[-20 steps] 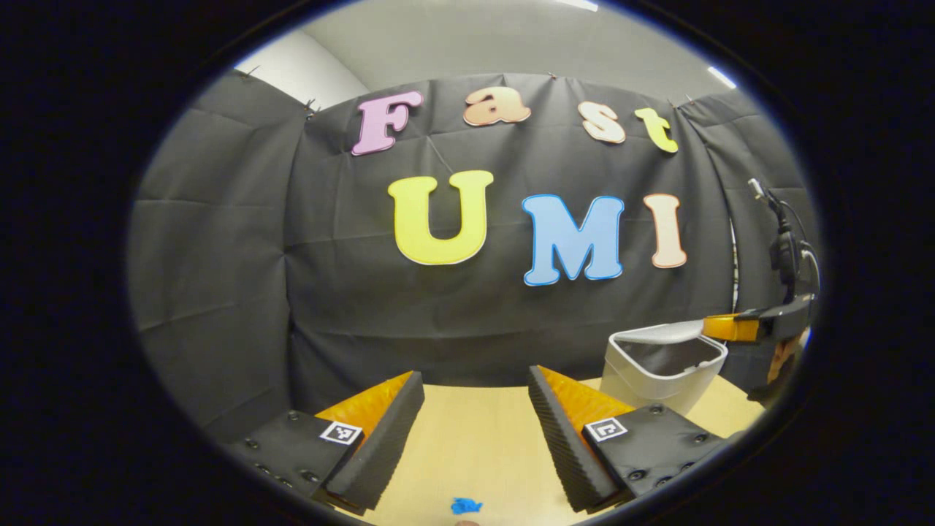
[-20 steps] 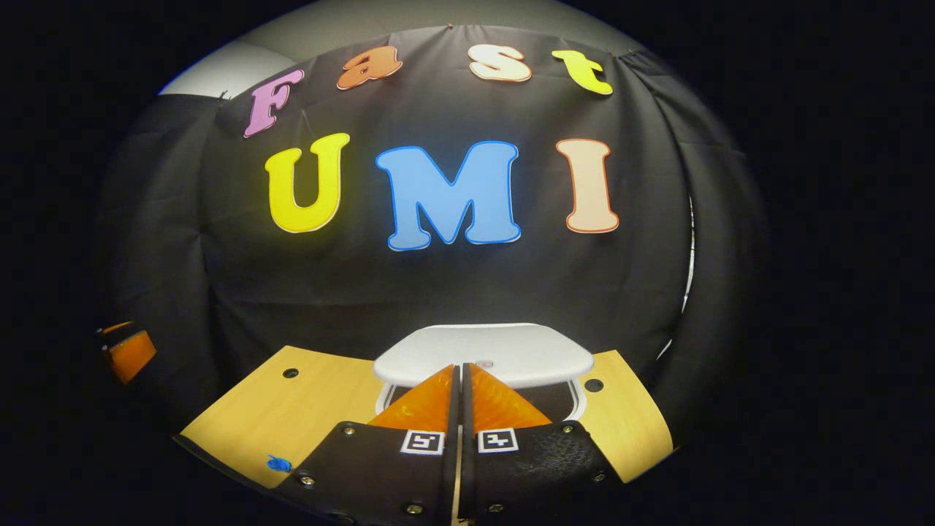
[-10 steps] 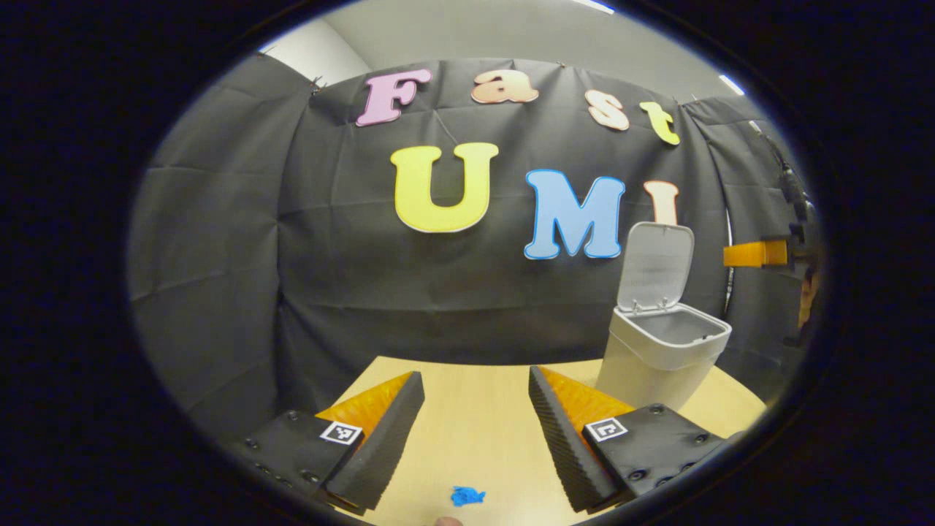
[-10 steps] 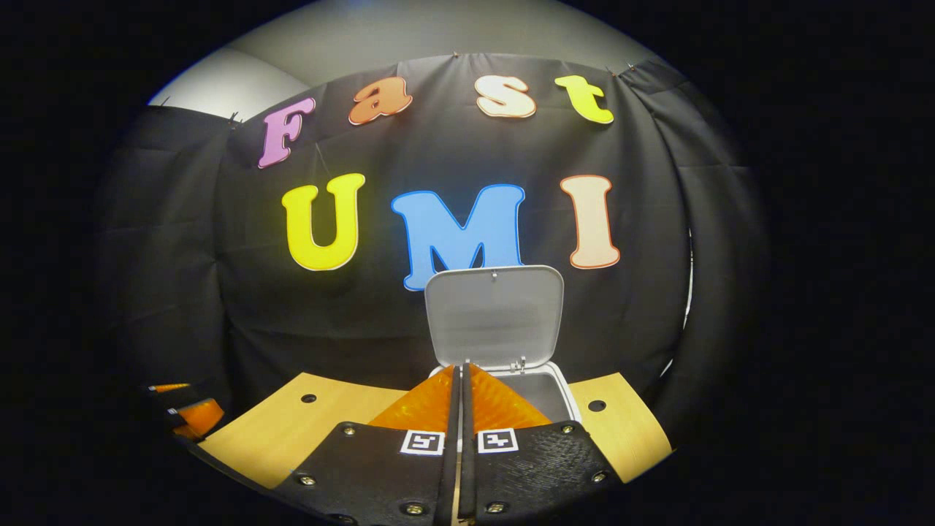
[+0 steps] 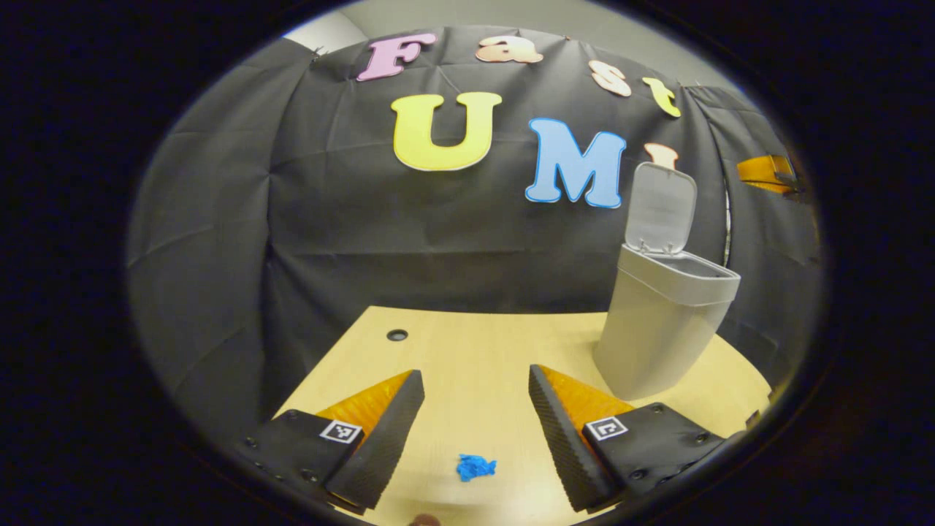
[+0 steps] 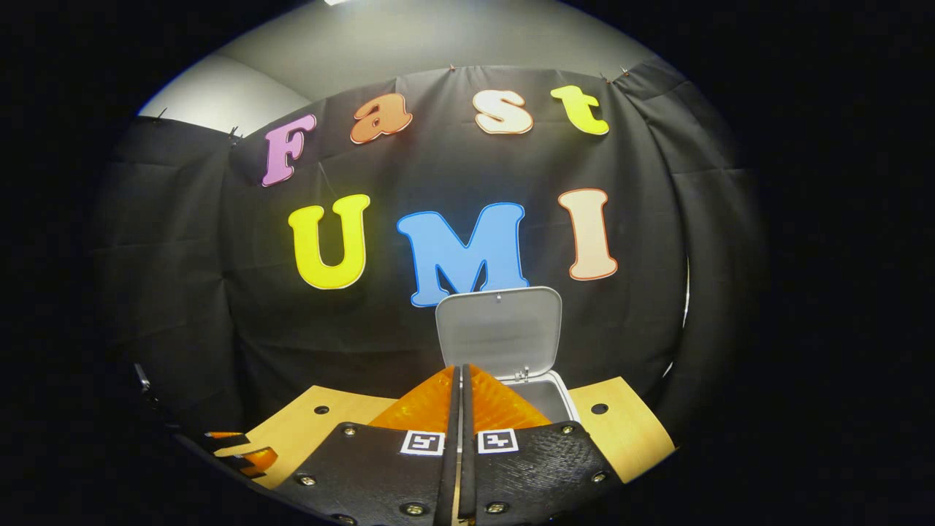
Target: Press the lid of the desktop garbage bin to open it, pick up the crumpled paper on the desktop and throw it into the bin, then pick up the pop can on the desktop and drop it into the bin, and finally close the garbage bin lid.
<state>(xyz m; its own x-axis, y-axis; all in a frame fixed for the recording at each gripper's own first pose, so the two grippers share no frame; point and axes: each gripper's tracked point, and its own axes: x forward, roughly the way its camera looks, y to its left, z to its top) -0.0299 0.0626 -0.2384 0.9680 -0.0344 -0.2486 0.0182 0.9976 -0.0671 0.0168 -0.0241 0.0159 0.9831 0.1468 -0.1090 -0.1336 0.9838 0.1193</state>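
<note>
- Bin (image 5: 661, 321) stood at the table's (image 5: 475, 351) far right, lid (image 5: 661, 208) upright, ready for waste.
- Left gripper (image 5: 475, 398) was spread wide, low over the blue crumpled paper (image 5: 475, 467), apparently lining up a grab.
- Right gripper (image 6: 460, 380) was closed, empty, raised before the bin.

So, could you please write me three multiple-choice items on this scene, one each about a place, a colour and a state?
1. Where does the blue crumpled paper lie?
A. in the bin
B. on the desktop between the left tool's fingers
C. on the lid

2. What colour is the garbage bin?
A. light grey
B. red
C. green

3. How does the bin's lid stand?
A. shut flat
B. taken off
C. raised upright

Key: 1 B, the paper sits on the wooden desktop ahead of the left tool; 2 A, body and lid look pale grey; 3 C, the lid stands above the open rim.
</note>
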